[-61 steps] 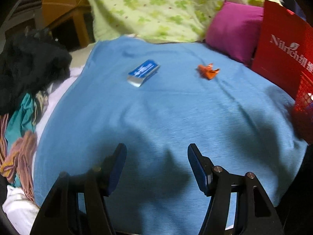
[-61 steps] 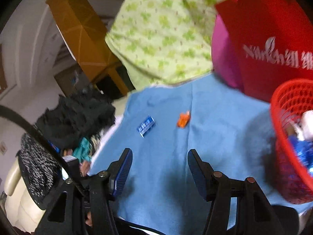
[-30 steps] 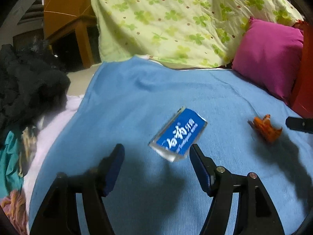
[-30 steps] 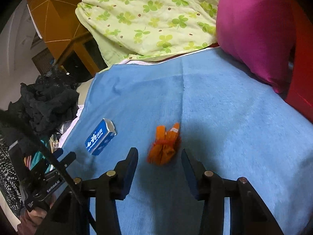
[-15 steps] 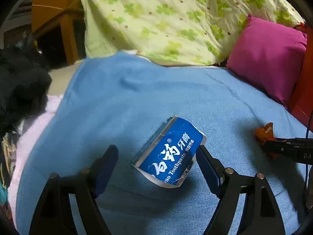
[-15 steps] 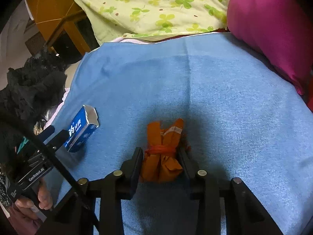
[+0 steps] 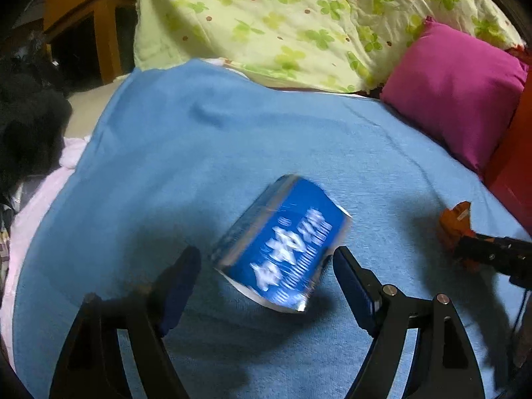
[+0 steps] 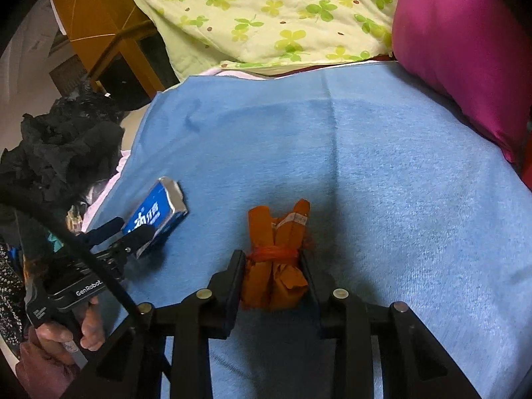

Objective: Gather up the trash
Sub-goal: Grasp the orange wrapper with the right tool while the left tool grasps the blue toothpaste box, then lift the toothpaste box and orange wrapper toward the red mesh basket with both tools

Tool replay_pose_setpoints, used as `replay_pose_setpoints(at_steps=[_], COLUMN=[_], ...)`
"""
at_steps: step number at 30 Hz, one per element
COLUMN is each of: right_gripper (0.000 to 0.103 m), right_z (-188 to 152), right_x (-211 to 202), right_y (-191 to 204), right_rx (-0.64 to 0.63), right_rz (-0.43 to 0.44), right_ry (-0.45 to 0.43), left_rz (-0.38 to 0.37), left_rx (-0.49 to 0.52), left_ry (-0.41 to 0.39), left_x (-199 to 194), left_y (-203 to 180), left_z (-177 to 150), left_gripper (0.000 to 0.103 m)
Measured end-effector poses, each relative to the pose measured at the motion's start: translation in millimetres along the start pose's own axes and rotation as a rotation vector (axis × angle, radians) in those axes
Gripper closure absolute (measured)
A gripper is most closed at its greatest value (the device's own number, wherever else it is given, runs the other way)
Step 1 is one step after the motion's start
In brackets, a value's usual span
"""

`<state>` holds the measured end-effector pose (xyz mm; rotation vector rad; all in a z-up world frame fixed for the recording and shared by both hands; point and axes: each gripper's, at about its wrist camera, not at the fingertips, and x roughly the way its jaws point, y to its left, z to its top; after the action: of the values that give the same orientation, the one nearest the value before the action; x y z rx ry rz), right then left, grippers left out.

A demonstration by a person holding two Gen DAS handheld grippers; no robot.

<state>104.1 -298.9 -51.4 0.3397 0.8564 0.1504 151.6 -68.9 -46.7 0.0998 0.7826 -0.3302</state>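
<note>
A blue toothpaste box with white lettering lies on the blue blanket. My left gripper is open with its fingers on either side of the box's near end. The box also shows in the right wrist view. My right gripper is shut on an orange wrapper bundle tied with a red band; it rests on the blanket. The bundle also shows at the right in the left wrist view.
A green clover-print quilt and a magenta pillow lie at the back. A red bag stands at the right edge. Dark clothes are piled at the left, by a wooden cabinet.
Both grippers moved forward to the trash. The left gripper's fingers came around the toothpaste box. The right gripper closed on the orange bundle.
</note>
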Motion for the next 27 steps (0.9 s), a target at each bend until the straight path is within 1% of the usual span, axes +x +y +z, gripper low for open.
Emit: replay_pose_setpoints(at_steps=[2, 7, 14, 15, 17, 18, 19, 21, 23, 27], right_gripper=[0.068, 0.068, 0.068, 0.068, 0.068, 0.068, 0.068, 0.068, 0.068, 0.068], right_z=[-2, -6, -6, -6, -7, -8, -9, -9, -8, -8], right_x=[-2, 2, 5, 5, 5, 4, 4, 3, 1, -2], right_y=[1, 2, 2, 2, 4, 4, 5, 6, 8, 12], right_rx=[0.007, 0.015, 0.015, 0.015, 0.01, 0.009, 0.006, 0.0, -0.011, -0.022], right_rz=[0.005, 0.007, 0.009, 0.009, 0.007, 0.007, 0.007, 0.007, 0.008, 0.01], right_ry=[0.008, 0.026, 0.031, 0.031, 0.028, 0.027, 0.026, 0.022, 0.017, 0.006], left_rz=[-0.019, 0.002, 0.011, 0.01, 0.013, 0.014, 0.017, 0.025, 0.019, 0.008], left_rx=[-0.002, 0.012, 0.003, 0.002, 0.003, 0.003, 0.002, -0.002, -0.018, -0.046], left_ry=[0.011, 0.027, 0.012, 0.014, 0.021, 0.021, 0.016, 0.004, 0.002, -0.004], left_x=[0, 5, 4, 5, 6, 6, 5, 2, 0, -6], left_y=[0, -1, 1, 2, 1, 1, 1, 2, 4, 7], left_z=[-1, -2, -1, -1, -1, -1, -1, 0, 1, 2], left_gripper=[0.021, 0.021, 0.021, 0.022, 0.028, 0.028, 0.029, 0.033, 0.036, 0.037])
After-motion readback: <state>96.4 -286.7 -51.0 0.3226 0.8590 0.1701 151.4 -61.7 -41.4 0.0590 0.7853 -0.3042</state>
